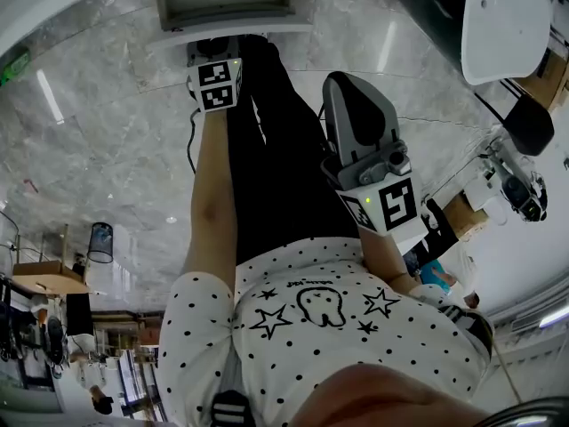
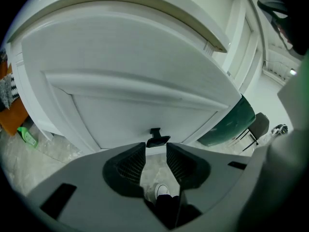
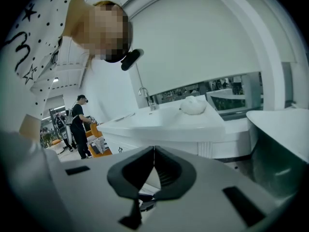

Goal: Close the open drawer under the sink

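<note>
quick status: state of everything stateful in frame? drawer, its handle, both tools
drawer: looks pulled out, still open
drawer handle: free, just past the left tool's tips, not gripped
left tool: jaws apart, nothing clamped
right tool: jaws together, empty

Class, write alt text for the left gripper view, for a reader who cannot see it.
The left tool, jaws apart and empty, points at a black handle on a white drawer front. Between the jaws, a white shoe shows on the pale floor.
</note>
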`<action>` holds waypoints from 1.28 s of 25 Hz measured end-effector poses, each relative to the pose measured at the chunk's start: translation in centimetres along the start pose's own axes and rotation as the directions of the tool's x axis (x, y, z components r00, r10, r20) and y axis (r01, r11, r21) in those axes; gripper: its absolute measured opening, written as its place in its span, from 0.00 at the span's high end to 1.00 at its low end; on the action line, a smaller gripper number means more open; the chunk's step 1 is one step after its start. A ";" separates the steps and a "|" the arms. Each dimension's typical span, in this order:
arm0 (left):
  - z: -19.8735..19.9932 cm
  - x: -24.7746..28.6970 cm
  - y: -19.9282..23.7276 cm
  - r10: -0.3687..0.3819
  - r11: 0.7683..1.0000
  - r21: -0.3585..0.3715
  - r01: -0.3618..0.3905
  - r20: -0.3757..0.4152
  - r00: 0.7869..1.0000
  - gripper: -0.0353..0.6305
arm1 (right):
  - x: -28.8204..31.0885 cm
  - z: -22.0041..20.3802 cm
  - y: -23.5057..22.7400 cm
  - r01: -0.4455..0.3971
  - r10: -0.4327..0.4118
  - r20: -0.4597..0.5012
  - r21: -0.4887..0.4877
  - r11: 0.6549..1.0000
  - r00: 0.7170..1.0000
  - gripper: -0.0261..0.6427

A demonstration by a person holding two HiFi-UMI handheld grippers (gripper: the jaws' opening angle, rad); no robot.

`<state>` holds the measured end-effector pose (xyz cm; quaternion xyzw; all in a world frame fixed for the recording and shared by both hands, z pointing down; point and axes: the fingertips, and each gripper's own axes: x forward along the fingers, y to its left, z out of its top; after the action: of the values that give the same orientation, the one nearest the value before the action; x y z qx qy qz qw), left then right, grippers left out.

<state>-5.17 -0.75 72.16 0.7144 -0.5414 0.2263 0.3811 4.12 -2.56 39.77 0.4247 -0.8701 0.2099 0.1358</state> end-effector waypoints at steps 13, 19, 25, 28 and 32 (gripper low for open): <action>0.1 1.6 0.2 0.008 0.999 0.043 -0.008 0.009 1.000 0.75 | 0.3 -1.0 -0.6 0.051 -0.051 -0.014 0.025 0.998 0.999 0.94; 0.1 1.5 0.1 0.009 0.999 0.047 -0.010 0.022 1.000 0.75 | 0.2 -1.3 -0.7 0.064 -0.063 -0.020 0.032 0.997 0.998 0.94; 0.1 1.5 0.2 0.008 0.999 0.048 -0.008 0.021 1.000 0.75 | 0.2 -1.5 -0.8 0.066 -0.065 -0.025 0.036 0.997 0.998 0.94; 0.2 1.4 0.1 0.005 0.999 0.045 -0.006 0.019 1.000 0.75 | 0.1 -1.5 -0.7 0.065 -0.064 -0.026 0.039 0.997 0.998 0.94; 0.4 1.5 0.2 -0.008 0.999 0.034 0.007 0.014 1.000 0.75 | 0.3 -1.3 -0.8 0.066 -0.065 -0.025 0.041 0.997 0.998 0.94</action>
<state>-4.93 -1.99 73.11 0.7244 -0.5374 0.2290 0.3660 4.71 -2.56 41.25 0.4530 -0.8496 0.2284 0.1440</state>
